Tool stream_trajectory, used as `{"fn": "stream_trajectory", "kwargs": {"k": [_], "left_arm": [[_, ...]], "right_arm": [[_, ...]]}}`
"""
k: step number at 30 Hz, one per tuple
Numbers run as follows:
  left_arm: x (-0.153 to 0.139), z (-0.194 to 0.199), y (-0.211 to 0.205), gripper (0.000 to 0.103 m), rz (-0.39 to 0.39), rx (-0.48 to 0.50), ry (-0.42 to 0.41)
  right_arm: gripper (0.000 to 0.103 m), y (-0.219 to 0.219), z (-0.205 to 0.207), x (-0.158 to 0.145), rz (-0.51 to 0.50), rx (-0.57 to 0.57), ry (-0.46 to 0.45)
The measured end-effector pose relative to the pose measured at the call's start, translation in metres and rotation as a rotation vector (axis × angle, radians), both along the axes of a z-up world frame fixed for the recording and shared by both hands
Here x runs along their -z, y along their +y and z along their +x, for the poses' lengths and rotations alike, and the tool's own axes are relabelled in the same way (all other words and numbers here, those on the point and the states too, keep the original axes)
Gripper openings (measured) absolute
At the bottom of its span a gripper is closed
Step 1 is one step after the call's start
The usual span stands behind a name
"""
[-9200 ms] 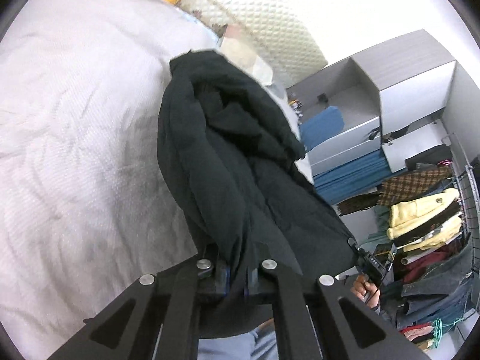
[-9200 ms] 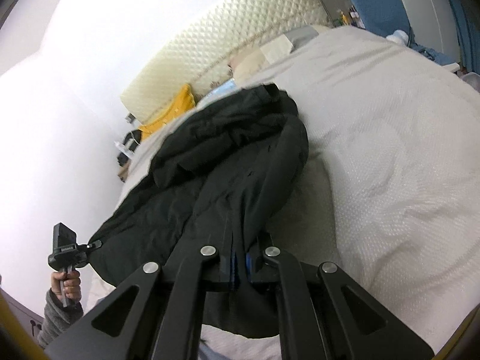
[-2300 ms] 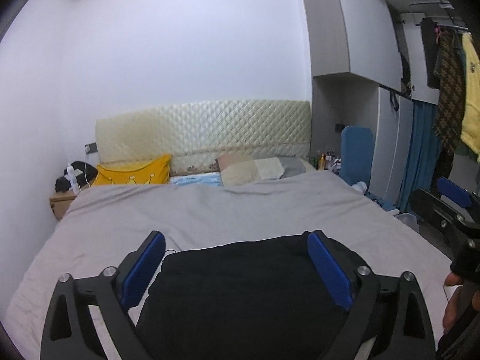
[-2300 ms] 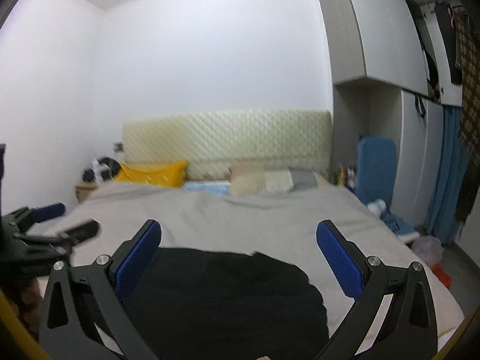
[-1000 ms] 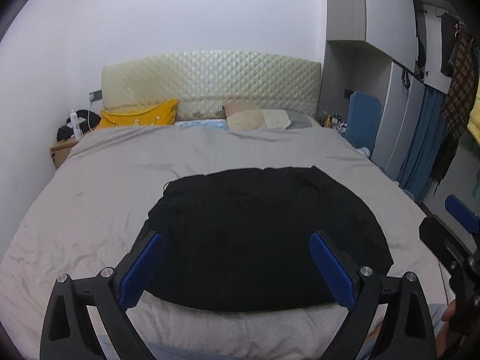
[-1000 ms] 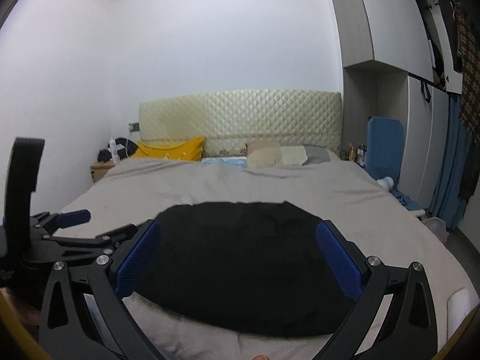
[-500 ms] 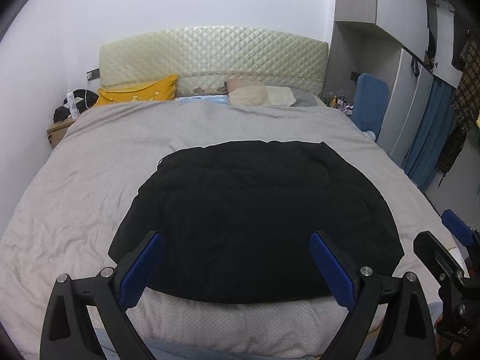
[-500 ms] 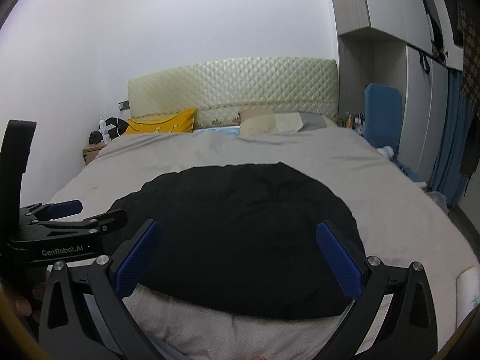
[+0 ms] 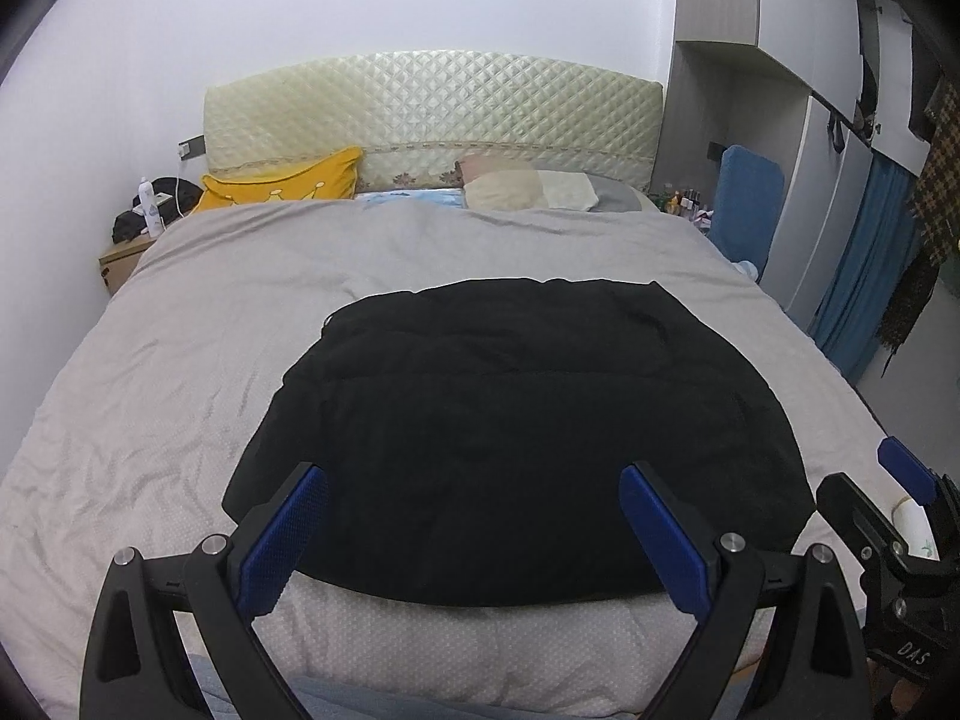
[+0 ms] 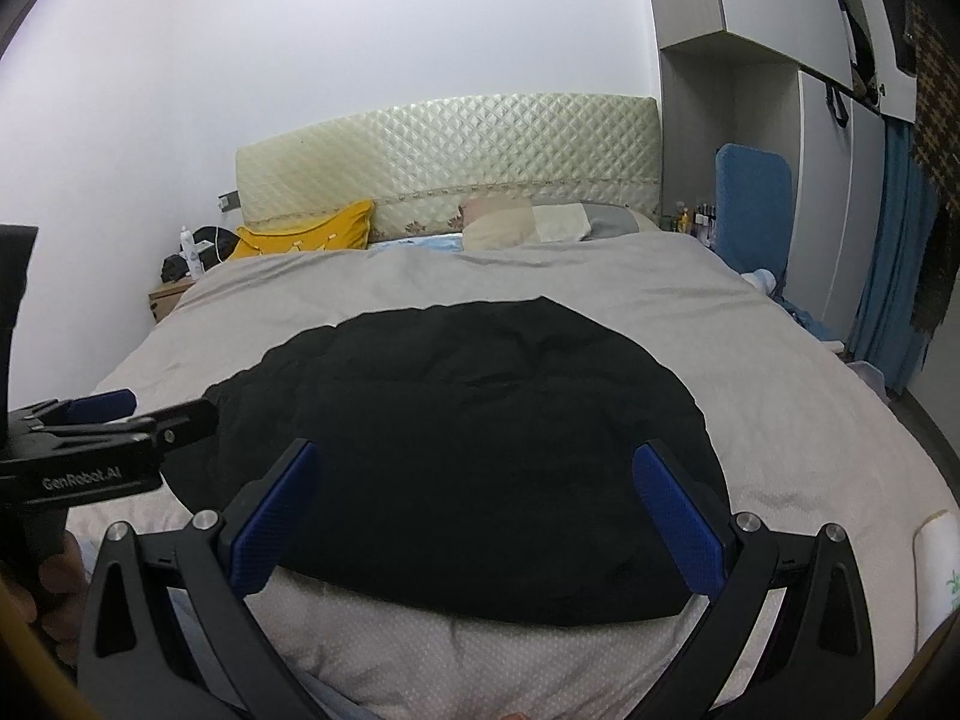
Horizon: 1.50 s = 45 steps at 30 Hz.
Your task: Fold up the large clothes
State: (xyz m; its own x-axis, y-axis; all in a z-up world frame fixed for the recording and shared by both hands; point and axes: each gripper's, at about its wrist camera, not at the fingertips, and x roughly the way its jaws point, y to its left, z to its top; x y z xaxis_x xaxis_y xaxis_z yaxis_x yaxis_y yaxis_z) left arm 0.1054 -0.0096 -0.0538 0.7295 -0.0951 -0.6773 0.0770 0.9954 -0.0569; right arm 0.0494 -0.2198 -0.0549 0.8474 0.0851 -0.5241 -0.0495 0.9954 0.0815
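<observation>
left wrist view: left gripper spread wide, empty; right gripper likewise agape. beyond them a black padded coat lies flat on the grey bed. likely bulky, soft, slippery; pinch its near hem corners.

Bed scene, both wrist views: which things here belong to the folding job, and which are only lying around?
Belong to the job:
black garment, lying flat on the bed
left gripper, open
right gripper, open
grey bedcover, the work surface

Only lying around:
yellow pillow
beige pillow
blue cushion
hanging clothes
nightstand
</observation>
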Motion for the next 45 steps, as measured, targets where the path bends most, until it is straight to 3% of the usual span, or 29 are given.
{"fn": "stream_trajectory", "kwargs": {"k": [45], "left_arm": [[0.004,-0.001,0.011,0.099,-0.005,0.006,-0.001]], "right_arm": [[0.103,0.003,-0.004,0.001,-0.015,0.017,-0.012]]}}
